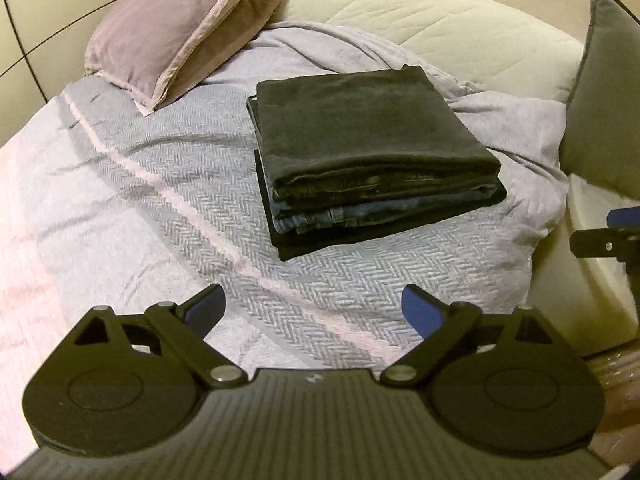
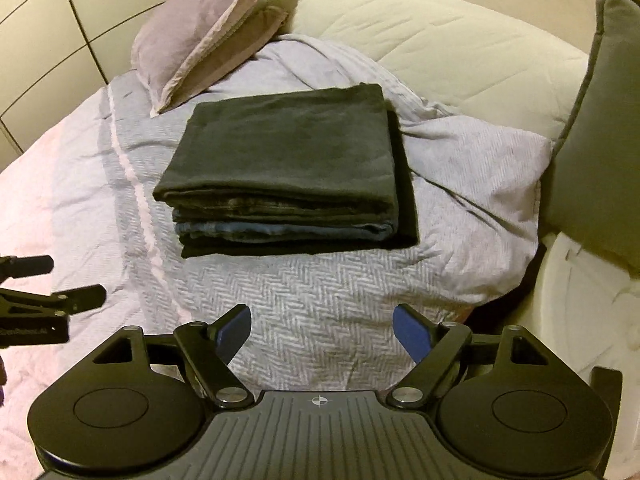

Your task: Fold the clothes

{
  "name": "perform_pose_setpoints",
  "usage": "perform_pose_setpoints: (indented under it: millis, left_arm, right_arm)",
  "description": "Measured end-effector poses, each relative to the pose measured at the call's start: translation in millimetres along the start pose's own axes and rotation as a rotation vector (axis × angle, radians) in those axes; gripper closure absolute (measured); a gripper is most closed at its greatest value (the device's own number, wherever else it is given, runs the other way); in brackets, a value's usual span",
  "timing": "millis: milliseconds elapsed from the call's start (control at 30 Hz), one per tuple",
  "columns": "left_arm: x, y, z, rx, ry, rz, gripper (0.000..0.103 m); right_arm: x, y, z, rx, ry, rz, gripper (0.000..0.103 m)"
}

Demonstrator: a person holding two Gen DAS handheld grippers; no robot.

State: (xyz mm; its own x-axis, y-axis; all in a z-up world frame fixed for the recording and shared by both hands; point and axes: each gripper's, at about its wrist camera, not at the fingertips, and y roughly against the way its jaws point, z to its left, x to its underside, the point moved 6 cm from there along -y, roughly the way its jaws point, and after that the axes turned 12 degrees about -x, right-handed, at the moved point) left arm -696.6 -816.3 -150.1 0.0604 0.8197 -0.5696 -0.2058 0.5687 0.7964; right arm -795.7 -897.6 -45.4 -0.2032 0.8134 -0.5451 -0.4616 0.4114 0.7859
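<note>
A stack of folded clothes point(image 1: 372, 152) point(image 2: 288, 172) lies on the bed: a dark grey-green piece on top, blue denim under it, a black piece at the bottom. My left gripper point(image 1: 314, 300) hangs over the bedspread in front of the stack, open, with only bedspread showing between its blue pads. My right gripper point(image 2: 322, 320) also stands open and empty, short of the stack's near edge. The right gripper's black finger tips point(image 1: 600, 236) show at the right edge of the left wrist view. In the right wrist view the left gripper's fingers point(image 2: 76, 298) enter at the left edge.
A grey herringbone bedspread point(image 2: 320, 292) with a pink stripe covers the bed. Two mauve pillows point(image 1: 168, 28) lean at the back left. A cream quilted headboard cushion point(image 2: 440, 32) runs behind. A grey-green pillow point(image 2: 600, 140) stands at the right, over white bedding point(image 2: 580, 312).
</note>
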Motion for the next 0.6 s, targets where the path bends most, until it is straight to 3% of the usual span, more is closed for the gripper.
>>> perform_pose_setpoints:
  millis: [600]
  left_arm:
    - [-6,14,-15,-0.02,0.055,0.008,0.01]
  right_arm:
    - [-8,11,-7,-0.015,-0.019,-0.021,0.022]
